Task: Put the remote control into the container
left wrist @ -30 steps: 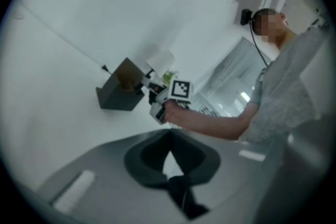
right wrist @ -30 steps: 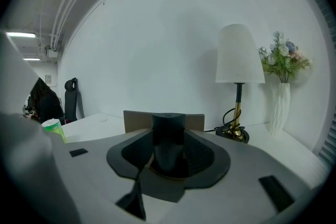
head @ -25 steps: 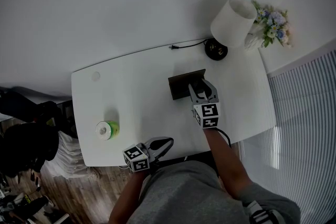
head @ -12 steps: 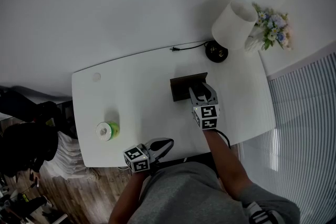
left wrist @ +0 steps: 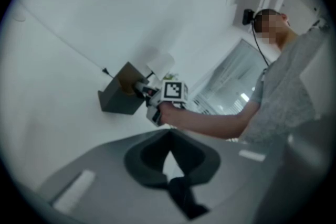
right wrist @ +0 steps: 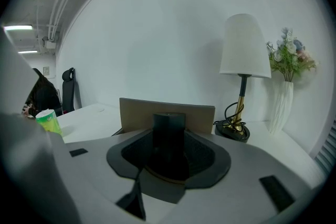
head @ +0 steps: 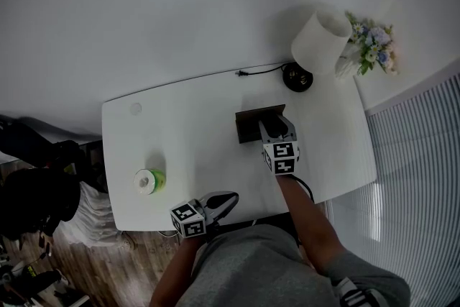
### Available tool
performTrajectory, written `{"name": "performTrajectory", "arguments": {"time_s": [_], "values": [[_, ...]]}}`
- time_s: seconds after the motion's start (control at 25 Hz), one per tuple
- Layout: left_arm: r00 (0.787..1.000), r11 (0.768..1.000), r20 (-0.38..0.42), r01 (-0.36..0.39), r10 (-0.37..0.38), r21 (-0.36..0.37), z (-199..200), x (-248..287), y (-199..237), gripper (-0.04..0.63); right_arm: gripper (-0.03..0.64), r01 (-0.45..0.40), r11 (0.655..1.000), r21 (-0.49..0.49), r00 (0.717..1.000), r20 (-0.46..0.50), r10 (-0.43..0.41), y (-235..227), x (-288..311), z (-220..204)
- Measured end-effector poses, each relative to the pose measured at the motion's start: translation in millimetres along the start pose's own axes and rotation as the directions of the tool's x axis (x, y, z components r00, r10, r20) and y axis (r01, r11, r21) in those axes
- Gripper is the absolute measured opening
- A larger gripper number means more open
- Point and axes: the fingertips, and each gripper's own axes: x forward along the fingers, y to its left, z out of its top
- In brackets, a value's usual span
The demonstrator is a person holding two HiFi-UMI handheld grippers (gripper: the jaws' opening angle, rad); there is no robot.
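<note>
A black remote control (right wrist: 169, 122) stands on end between the jaws of my right gripper (right wrist: 169, 147), which is shut on it. Right behind it rises the brown inner wall of the container (right wrist: 199, 115). In the head view the container (head: 251, 126) is a dark open box in the middle of the white table (head: 180, 126). The right gripper (head: 277, 129) reaches over its near right corner, and the remote is hidden there. My left gripper (head: 224, 200) is shut and empty at the table's front edge. In the left gripper view its tips (left wrist: 169, 136) point toward the container (left wrist: 116, 97).
A white-shaded lamp (head: 320, 38) with a dark base (head: 297, 76) and a cable (head: 255, 70) stands at the back right. Beside it is a vase of flowers (head: 371, 43). A green roll (head: 147, 180) sits near the front left. Window blinds (head: 417, 147) run along the right.
The right gripper with the remote has edged slightly further over the container. The left gripper has stayed where it was.
</note>
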Motion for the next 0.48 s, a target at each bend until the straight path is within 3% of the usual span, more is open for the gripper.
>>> {"name": "performTrajectory", "arguments": {"time_s": [0.48], "values": [[1.000, 1.000, 0.022, 0.007, -0.008, 0.017, 3, -3, -5, 0.000, 0.213, -0.021, 0.999, 0.037, 0.999, 0.028, 0.020, -4, -10, 9]]}}
